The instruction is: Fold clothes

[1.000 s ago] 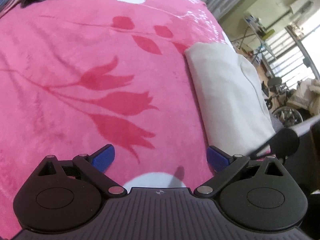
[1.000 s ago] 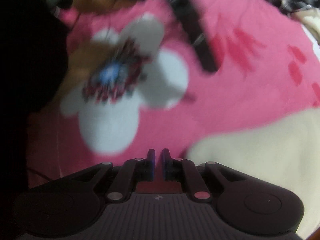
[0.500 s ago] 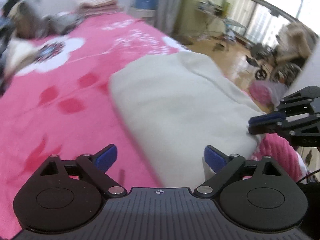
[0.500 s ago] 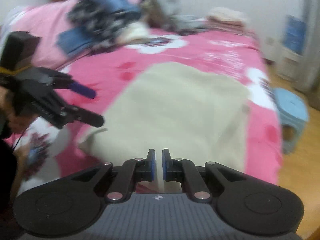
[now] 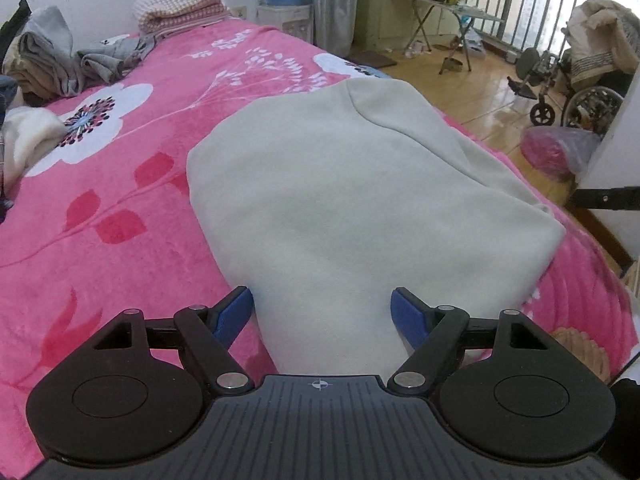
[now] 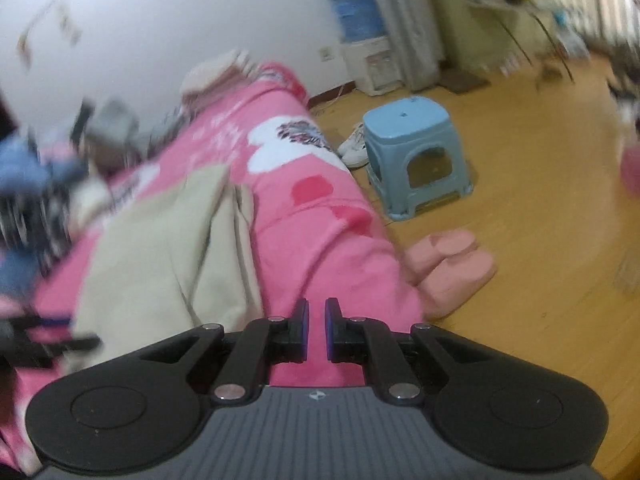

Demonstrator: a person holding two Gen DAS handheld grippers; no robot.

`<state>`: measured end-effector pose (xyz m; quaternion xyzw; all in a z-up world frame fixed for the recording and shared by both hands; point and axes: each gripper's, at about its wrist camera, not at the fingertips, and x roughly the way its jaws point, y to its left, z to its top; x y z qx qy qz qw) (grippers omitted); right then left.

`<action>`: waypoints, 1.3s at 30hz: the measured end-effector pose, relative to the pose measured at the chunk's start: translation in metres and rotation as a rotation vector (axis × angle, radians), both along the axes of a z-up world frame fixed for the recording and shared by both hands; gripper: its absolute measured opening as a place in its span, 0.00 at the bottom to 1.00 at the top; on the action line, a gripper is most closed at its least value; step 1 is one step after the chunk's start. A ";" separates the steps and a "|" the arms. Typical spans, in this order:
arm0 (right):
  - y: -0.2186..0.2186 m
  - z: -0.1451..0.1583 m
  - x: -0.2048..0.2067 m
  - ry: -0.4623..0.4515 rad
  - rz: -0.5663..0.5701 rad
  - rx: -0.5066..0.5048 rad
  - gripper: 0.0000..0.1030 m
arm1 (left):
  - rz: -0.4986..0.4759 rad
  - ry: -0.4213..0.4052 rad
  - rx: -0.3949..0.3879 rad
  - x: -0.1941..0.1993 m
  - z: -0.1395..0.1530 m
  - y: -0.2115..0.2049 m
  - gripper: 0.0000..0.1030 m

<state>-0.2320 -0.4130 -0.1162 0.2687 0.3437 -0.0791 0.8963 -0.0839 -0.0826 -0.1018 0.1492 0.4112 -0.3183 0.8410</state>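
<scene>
A cream folded garment [image 5: 352,200] lies on the pink flowered blanket [image 5: 100,208] near the bed's right edge. My left gripper [image 5: 322,314] is open, its blue pads on either side of the garment's near end, holding nothing. In the right wrist view the same garment [image 6: 160,248] lies left of my right gripper [image 6: 316,330], which is shut and empty over the bed's edge. The view is blurred.
Piles of clothes [image 5: 52,60] and a folded checked towel [image 5: 180,6] lie at the bed's far end. A blue stool [image 6: 416,156], white shoes [image 6: 354,148] and pink slippers [image 6: 452,268] are on the wooden floor. A wheelchair [image 5: 576,92] stands by the window.
Both grippers swung round. The left now looks along the cream garment from its near end. The right turned away toward the floor beside the bed. Neither changed its opening.
</scene>
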 end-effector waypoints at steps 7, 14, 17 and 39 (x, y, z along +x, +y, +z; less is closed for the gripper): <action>-0.005 -0.024 -0.013 -0.013 -0.090 0.199 0.09 | 0.012 -0.061 0.033 -0.012 0.005 -0.001 0.76; -0.003 -0.030 -0.023 -0.049 -0.093 0.259 0.17 | -0.001 -0.101 0.081 -0.023 0.012 -0.003 0.76; -0.001 -0.025 -0.020 -0.068 -0.070 0.242 0.18 | 0.008 -0.106 0.089 -0.022 0.014 -0.003 0.76; 0.026 -0.029 0.084 0.041 0.061 0.060 0.16 | 0.044 -0.084 0.024 -0.011 0.001 -0.017 0.77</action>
